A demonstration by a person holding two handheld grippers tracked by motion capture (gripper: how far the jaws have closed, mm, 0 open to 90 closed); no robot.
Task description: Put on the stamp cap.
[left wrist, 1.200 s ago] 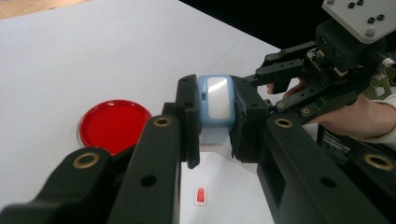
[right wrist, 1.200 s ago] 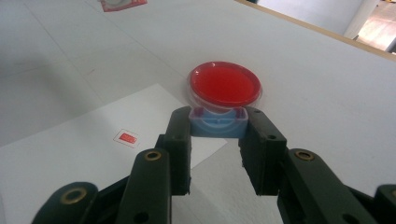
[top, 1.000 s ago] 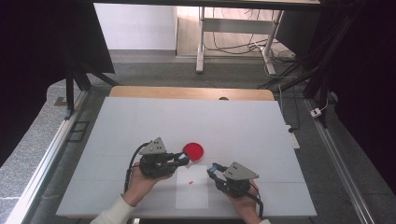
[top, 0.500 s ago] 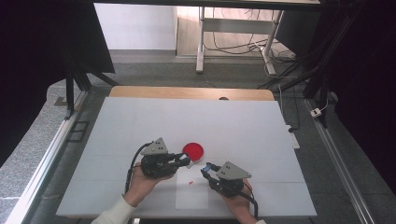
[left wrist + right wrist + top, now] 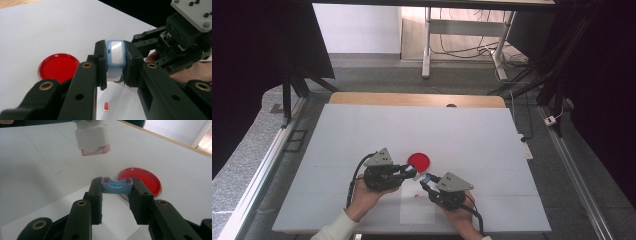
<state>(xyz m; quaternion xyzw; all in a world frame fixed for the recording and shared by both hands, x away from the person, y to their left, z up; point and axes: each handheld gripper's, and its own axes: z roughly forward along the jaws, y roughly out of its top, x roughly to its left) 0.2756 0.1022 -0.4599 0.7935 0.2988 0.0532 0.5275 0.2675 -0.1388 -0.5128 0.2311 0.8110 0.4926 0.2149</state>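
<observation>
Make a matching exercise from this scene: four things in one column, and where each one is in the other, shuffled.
Things:
1. blue and white case
2. small blue cap
3. red round lid
4. small red-printed label

Places:
A. flat on the table, beside the white sheet
B. clamped in the left gripper
C. lying on the white sheet
D. clamped in the right gripper

Pairs: 1-B, 2-D, 3-A, 4-C
</observation>
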